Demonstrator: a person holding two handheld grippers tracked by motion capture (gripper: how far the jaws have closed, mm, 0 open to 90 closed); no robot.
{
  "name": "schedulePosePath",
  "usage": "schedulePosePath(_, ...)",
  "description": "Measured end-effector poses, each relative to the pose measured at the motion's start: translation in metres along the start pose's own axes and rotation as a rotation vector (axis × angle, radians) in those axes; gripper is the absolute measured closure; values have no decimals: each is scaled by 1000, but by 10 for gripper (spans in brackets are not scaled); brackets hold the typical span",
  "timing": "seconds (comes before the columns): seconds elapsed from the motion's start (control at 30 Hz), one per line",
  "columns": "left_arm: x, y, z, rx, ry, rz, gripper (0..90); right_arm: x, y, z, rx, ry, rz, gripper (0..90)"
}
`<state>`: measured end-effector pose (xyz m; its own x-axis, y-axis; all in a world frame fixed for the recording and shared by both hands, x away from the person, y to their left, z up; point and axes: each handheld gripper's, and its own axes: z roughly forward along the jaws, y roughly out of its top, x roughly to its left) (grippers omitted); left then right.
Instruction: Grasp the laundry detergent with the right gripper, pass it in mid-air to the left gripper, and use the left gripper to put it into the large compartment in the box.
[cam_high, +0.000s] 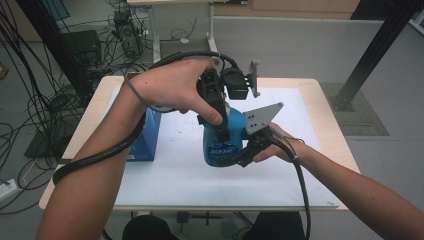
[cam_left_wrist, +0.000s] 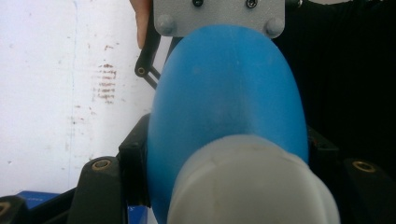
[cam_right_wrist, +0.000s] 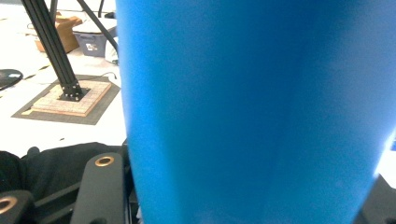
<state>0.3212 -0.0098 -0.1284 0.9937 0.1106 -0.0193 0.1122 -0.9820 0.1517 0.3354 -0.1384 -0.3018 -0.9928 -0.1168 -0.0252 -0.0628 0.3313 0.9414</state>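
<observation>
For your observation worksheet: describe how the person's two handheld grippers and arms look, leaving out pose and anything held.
Both grippers, left gripper and right gripper, are black with brass-coloured rivets on the jaws. Each carries a grey three-cornered plate and trails a thick black cable. The forearms are bare, no sleeves.

The blue bottle (cam_high: 220, 142) has its cap hidden in the high view under the left gripper (cam_high: 220, 112) and the person's left hand (cam_high: 172, 85), and the small label print low on it is too small to read. In the left gripper view the whitish cap (cam_left_wrist: 252, 182) is blurred and cut off at 6 o'clock. The blue box (cam_high: 145, 137), at 9 o'clock from the bottle, is half hidden behind the left forearm.
</observation>
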Motion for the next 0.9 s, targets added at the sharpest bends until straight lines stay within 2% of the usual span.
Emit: schedulePosePath(0.9,-1,1,1,5,9,-3,376,0,0,0,0,-3,-8,407)
